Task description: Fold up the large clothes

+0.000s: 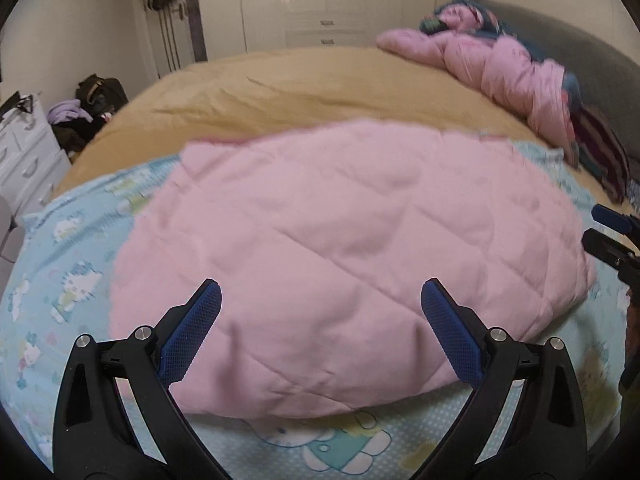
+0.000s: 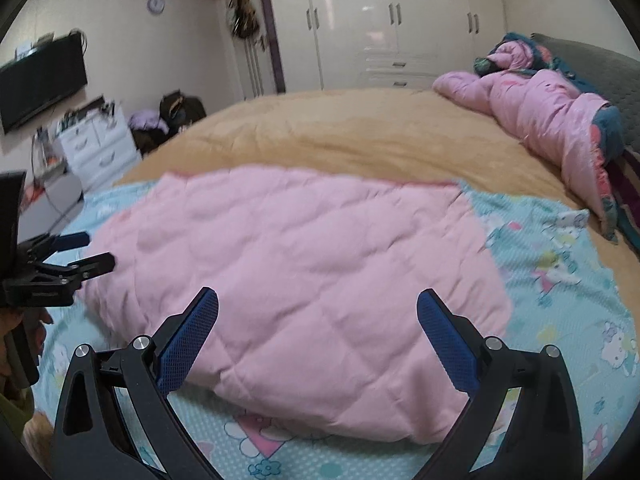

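Observation:
A pink quilted garment [image 1: 340,248] lies folded flat on a light blue cartoon-print sheet [image 1: 68,264] on the bed; it also shows in the right wrist view [image 2: 304,276]. My left gripper [image 1: 320,300] is open and empty, hovering just above the garment's near edge. My right gripper [image 2: 318,312] is open and empty above the same near edge. The left gripper [image 2: 94,250] shows at the left edge of the right wrist view, and the right gripper [image 1: 604,228] at the right edge of the left wrist view.
A tan blanket [image 1: 300,88] covers the far bed. A crumpled pink padded jacket [image 2: 552,120] lies by the grey headboard [image 1: 560,40]. White wardrobes [image 2: 400,20] stand behind. A white dresser [image 2: 100,144], bags [image 1: 96,96] and a wall TV [image 2: 40,80] are at left.

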Tool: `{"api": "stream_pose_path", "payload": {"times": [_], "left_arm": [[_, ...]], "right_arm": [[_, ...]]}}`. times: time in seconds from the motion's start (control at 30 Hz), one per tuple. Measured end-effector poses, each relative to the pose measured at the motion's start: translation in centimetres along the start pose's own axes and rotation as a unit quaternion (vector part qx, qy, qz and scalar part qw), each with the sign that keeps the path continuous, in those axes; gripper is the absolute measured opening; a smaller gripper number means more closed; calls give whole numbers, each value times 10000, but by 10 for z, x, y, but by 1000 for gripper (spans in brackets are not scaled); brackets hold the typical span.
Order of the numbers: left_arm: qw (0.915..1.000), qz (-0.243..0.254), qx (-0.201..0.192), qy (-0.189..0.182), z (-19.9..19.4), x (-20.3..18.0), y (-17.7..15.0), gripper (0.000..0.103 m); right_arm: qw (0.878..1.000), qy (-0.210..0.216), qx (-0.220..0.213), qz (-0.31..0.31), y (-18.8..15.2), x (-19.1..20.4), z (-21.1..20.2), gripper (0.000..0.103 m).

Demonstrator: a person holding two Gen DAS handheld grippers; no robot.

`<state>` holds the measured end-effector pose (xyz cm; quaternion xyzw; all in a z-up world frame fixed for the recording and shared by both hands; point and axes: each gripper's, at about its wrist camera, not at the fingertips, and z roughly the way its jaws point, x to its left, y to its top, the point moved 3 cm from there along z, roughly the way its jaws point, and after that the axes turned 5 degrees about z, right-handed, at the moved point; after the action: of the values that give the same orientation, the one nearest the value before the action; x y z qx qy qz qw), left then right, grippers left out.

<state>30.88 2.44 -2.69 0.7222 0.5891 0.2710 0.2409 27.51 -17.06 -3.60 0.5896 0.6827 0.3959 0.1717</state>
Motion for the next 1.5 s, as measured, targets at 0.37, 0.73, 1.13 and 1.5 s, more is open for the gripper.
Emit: {"api": "stream_pose_path", "payload": {"times": [0.37, 0.73, 1.13, 1.5], "left_arm": [[9990, -193, 393, -35, 46, -7, -33, 95], [9990, -296, 334, -98, 32, -5, -29, 95], [9981, -603, 40, 132, -6, 20, -26, 95], [9951, -896, -139, 395, -37, 60, -39, 95]], "right_arm": [[9948, -465, 909, -43, -36, 7, 74, 99], [9981, -167, 588, 79, -23, 12, 41, 99], [9997, 173, 61, -188, -5, 37, -7, 99], [9995, 127, -231, -172, 6, 35, -33, 99]]}}
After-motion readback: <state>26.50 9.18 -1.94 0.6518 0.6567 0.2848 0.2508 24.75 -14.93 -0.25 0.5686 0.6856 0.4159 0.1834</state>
